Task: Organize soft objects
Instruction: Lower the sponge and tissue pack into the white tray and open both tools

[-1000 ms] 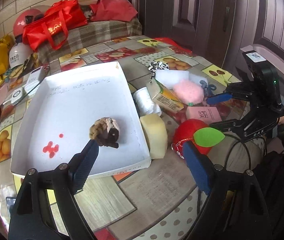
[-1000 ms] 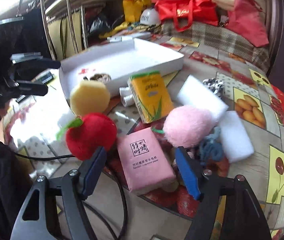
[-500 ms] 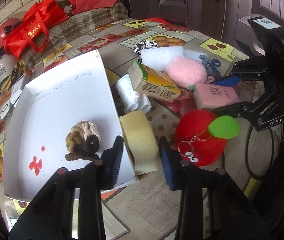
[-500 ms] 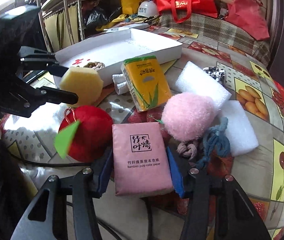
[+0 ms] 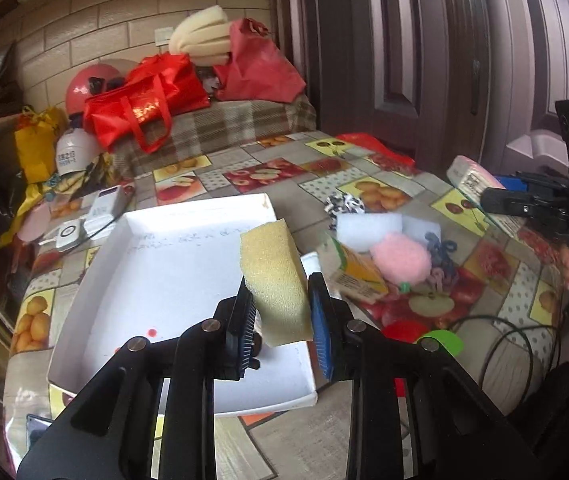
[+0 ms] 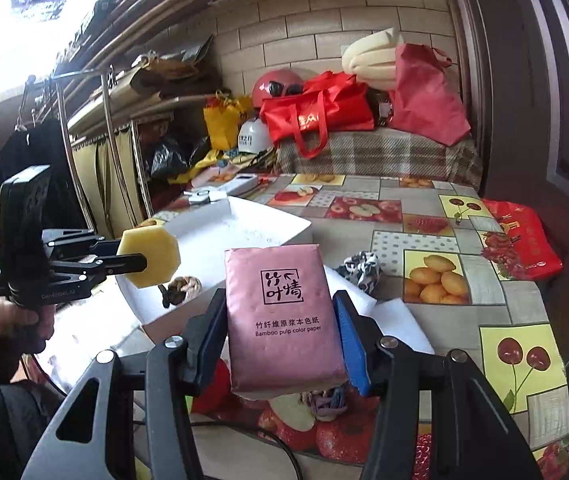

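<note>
Left wrist view: one left gripper [image 5: 280, 320] with jaws pressed narrow on one yellow sponge [image 5: 274, 280], held clear above the near edge of one white tray [image 5: 96, 264]. Right of the tray lie two white foam blocks [image 5: 368, 226], one pink pom-pom [image 5: 402, 257], one yellow-green tissue pack [image 5: 358, 274] and one black-and-white fabric ball [image 5: 344, 204]; one red plush apple [image 5: 404, 328] sits near the tray's right corner.

Right wrist view: one right gripper [image 6: 280, 344] with jaws clamped on one pink tissue pack [image 6: 280, 320], raised off the table to the right of the tray; one braided rope knot [image 6: 182, 286] lies inside the tray.

Change from one second earlier: the sponge then lay on the table against the tray's right wall with the left jaws wide; the pink pack lay flat beside the apple between open right jaws. Both are now lifted.
</note>
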A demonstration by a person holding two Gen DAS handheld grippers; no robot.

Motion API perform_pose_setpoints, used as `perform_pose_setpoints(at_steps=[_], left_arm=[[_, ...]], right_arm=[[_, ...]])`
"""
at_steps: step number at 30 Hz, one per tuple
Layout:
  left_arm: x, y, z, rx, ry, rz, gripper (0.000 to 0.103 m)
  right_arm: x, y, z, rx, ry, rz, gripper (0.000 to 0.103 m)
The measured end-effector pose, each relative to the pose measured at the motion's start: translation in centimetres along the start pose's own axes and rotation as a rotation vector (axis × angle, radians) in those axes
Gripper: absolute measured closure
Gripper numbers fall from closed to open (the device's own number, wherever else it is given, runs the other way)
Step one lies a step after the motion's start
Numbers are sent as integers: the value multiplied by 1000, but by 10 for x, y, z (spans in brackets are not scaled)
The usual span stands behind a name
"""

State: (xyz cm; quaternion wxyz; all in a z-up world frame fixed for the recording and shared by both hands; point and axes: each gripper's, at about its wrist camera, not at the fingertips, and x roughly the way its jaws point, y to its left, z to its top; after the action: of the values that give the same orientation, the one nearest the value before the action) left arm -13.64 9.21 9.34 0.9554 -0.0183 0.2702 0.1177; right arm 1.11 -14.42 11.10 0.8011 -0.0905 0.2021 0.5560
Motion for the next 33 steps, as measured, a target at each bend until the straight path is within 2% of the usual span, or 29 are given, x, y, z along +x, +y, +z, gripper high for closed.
perform_pose_setpoints(at_steps=[4,21,27,30,33], left_arm=[[0,16,-3,-64,-6,36,78],[-11,68,-19,-227,-31,167,78],[0,85,-14,-273,-9,156,78],[20,109,-12,-355,32,131,78],[38,125,-18,-430,58,122,78]], right_arm=[[2,3,9,24,-31,31,51],[28,39,43,45,-25,150,51],[58,51,49,106,38,203,51],[89,56,49,162,110,246,51],[125,67,43,167,185,237,51]])
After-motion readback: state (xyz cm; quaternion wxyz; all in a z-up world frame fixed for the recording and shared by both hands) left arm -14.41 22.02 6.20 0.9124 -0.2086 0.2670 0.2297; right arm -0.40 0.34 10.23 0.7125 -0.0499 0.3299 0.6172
